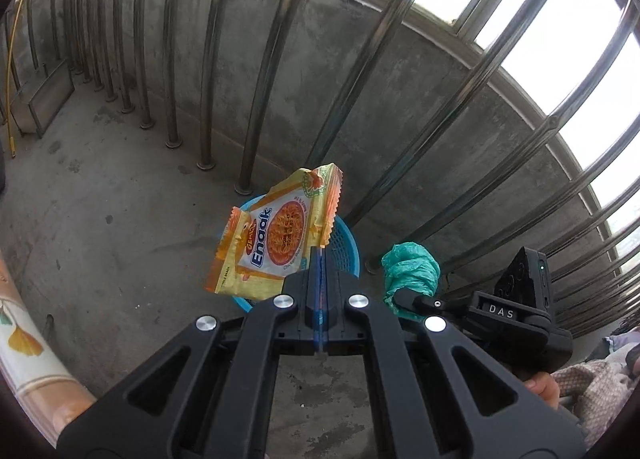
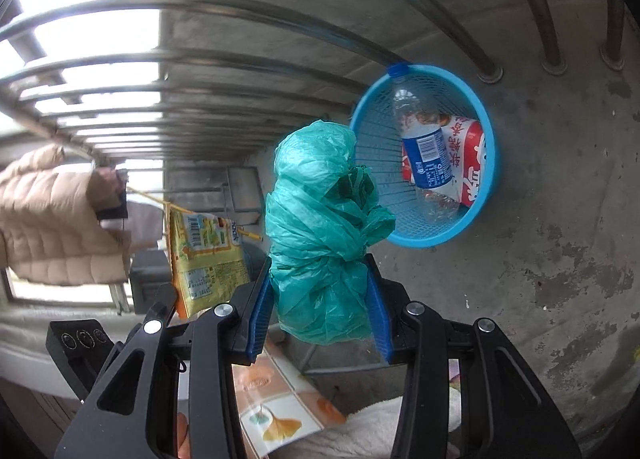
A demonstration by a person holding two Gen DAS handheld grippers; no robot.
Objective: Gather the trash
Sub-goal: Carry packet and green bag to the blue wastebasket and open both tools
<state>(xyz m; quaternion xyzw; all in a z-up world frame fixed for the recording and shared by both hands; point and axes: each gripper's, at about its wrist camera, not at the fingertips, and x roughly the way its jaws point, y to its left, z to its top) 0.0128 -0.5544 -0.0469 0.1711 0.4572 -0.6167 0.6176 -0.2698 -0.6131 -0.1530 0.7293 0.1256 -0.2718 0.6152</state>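
My left gripper (image 1: 320, 255) is shut on the edge of a yellow and orange Enaak snack wrapper (image 1: 276, 235), which hangs above the blue mesh basket (image 1: 344, 243). The same wrapper (image 2: 206, 259) shows from its back in the right wrist view. My right gripper (image 2: 320, 287) is shut on a knotted green plastic bag (image 2: 320, 219); its blue pads press the bag's sides. That green bag (image 1: 410, 269) and the right gripper (image 1: 404, 295) also appear at the right of the left wrist view. The basket (image 2: 490, 163) holds a clear plastic bottle (image 2: 426, 151) and a red and white package (image 2: 468, 155).
Steel railing bars (image 1: 260, 71) stand in a concrete kerb just behind the basket. The floor (image 1: 120, 227) is stained concrete. A metal frame (image 1: 44, 99) leans at the far left. A padded beige jacket (image 2: 52, 219) and tiled patterned surface (image 2: 272, 399) lie near me.
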